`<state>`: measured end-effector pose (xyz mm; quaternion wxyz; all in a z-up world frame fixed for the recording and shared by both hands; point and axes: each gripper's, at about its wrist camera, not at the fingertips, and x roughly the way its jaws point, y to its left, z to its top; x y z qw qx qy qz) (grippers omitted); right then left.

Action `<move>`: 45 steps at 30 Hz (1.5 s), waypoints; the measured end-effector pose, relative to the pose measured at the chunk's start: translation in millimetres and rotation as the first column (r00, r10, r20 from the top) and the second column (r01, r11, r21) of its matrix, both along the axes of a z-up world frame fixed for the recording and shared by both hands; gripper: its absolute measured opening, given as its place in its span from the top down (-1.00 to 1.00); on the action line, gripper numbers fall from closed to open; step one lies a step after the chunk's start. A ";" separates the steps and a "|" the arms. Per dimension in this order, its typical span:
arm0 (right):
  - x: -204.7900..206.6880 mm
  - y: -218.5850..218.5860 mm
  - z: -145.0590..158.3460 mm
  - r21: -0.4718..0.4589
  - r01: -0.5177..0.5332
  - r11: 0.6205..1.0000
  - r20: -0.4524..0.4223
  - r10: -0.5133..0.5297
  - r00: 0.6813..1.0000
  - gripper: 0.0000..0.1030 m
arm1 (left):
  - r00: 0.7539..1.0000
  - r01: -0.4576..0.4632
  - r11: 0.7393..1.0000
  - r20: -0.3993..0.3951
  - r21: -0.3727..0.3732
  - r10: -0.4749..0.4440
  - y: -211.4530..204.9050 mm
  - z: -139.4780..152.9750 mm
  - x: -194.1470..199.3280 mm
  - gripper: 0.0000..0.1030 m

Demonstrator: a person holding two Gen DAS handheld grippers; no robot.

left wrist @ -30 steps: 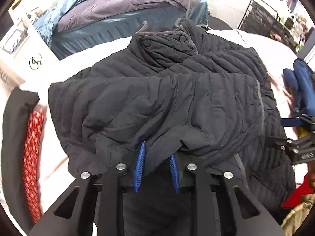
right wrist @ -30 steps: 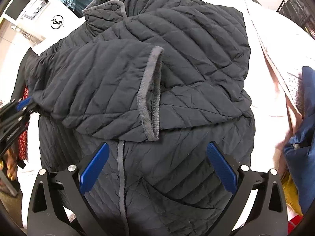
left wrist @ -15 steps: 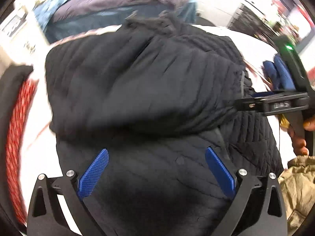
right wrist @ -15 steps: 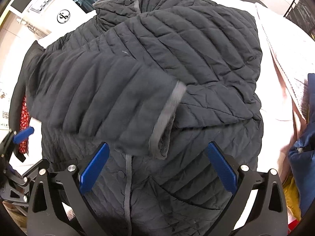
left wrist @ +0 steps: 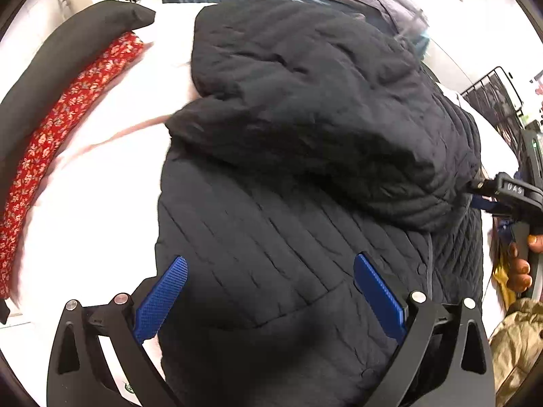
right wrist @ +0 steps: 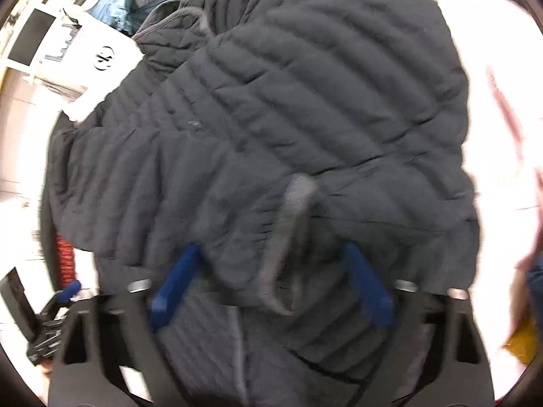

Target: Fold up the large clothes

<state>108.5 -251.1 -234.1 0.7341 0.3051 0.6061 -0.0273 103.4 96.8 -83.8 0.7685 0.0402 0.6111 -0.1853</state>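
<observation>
The quilted jacket (left wrist: 305, 169) lies spread on the white bench (left wrist: 101, 186), directly ahead of both tongs. Both sleeves appear folded across the body, one grey cuff (right wrist: 292, 224) resting between the right tongs' (right wrist: 271, 278) blades. Left tongs (left wrist: 268, 291) and right tongs stand wide apart, holding nothing. Judged outstanding: folding the hem up toward the collar.
</observation>
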 end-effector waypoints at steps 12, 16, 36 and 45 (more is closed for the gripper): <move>65.1 30.3 185.0 0.107 -0.186 0.977 0.522 0.104 0.846 0.91 | 0.977 -0.211 0.977 0.049 0.030 0.209 41.6 9.1 38.3 -0.87; 82.8 6.8 199.6 0.146 -0.150 0.978 0.500 0.058 0.864 0.91 | 0.963 -0.249 0.967 0.116 0.051 0.242 48.7 20.9 59.4 -0.87; 82.4 -24.7 38.5 -0.276 -0.002 0.961 0.007 0.005 1.000 -0.05 | 0.984 0.040 0.938 0.151 0.344 -0.097 -91.3 -36.3 164.9 -0.90; 66.6 18.4 83.8 -0.408 -0.103 0.907 0.194 0.196 0.961 -0.37 | 0.997 0.031 0.957 0.064 0.289 -0.052 -83.0 -70.9 201.0 -0.91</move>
